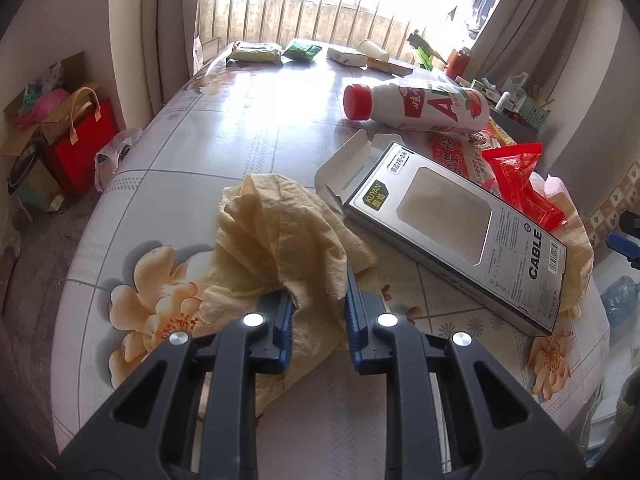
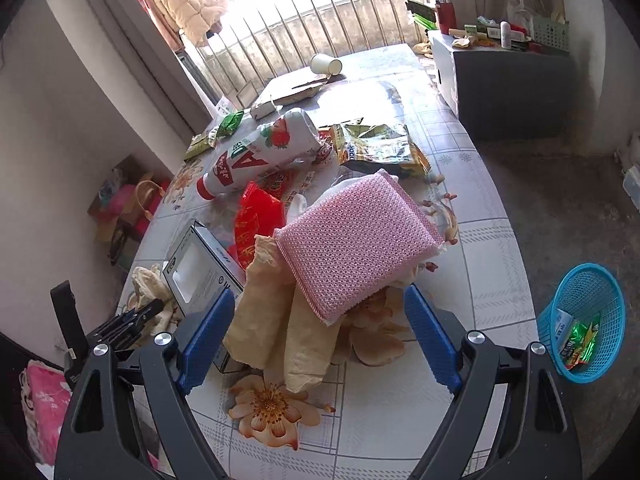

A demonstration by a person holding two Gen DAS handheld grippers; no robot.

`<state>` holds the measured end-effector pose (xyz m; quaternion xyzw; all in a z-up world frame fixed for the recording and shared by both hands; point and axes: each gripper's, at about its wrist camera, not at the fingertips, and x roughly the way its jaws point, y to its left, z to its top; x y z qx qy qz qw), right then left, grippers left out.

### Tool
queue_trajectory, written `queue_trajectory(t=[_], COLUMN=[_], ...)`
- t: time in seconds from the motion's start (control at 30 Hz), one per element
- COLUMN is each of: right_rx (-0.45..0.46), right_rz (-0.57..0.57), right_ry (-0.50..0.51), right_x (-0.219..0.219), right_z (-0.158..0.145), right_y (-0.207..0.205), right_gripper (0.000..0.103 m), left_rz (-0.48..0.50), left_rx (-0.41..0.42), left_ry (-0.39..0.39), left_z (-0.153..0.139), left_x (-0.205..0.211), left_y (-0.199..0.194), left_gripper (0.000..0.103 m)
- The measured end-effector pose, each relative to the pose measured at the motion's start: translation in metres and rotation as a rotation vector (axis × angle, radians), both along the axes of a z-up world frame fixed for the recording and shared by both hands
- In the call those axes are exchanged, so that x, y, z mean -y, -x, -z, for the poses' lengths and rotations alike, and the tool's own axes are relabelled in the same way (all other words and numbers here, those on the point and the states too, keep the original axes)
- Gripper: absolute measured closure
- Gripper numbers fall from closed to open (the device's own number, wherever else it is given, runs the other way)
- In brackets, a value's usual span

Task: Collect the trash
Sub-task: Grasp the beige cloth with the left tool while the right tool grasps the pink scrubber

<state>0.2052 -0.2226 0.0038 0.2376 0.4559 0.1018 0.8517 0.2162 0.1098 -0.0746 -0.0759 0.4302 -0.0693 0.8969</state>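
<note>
A crumpled yellowish paper towel (image 1: 280, 232) lies on the flowered tablecloth (image 1: 168, 184). My left gripper (image 1: 320, 308) is shut on its near edge, with paper filling the gap between the blue pads. To its right lie a grey cable box (image 1: 460, 236), a red wrapper (image 1: 520, 184) and a white bottle with a red cap (image 1: 420, 106). In the right wrist view my right gripper (image 2: 320, 320) stands open and wide above the table. Between its fingers lie another yellowish paper (image 2: 272, 320) and the near corner of a pink mesh scouring pad (image 2: 352, 240), neither touched. The left gripper (image 2: 132, 320) shows at the left there.
A blue mesh basket (image 2: 580, 320) holding wrappers stands on the floor right of the table. Snack packets (image 2: 376, 144), a paper cup (image 2: 326, 64) and a flat carton (image 2: 292, 88) lie farther back. Bags and boxes (image 1: 60, 128) sit on the floor at the left.
</note>
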Motion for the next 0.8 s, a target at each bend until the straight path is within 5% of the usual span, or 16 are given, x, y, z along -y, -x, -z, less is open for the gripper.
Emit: queue_trajectory(t=[0.1,0.23,0.4,0.8], right_rx=[-0.098,-0.188,-0.205,-0.188], right_rz=[0.092,0.208,0.258,0.271], right_ry=[-0.23,-0.36,-0.42,-0.452], right_x=[0.022,0.038,0.042,0.048], right_z=[0.025,0.052,0.067,0.068], right_y=[-0.015,-0.03,-0.039,-0.027], right_gripper=[0.019,0.019,0.021,0.059], left_rz=[-0.003,0.0,0.0,0.001], left_rx=[0.004,0.003,0.002,0.003], left_ry=[0.01,0.023,0.042,0.041], left_z=[0.0,0.001,0.001,0.001], left_x=[-0.001,-0.001,-0.004,-0.005], left_y=[0.0,0.0,0.001,0.0], left_gripper=[0.083,0.083,0.083,0.083])
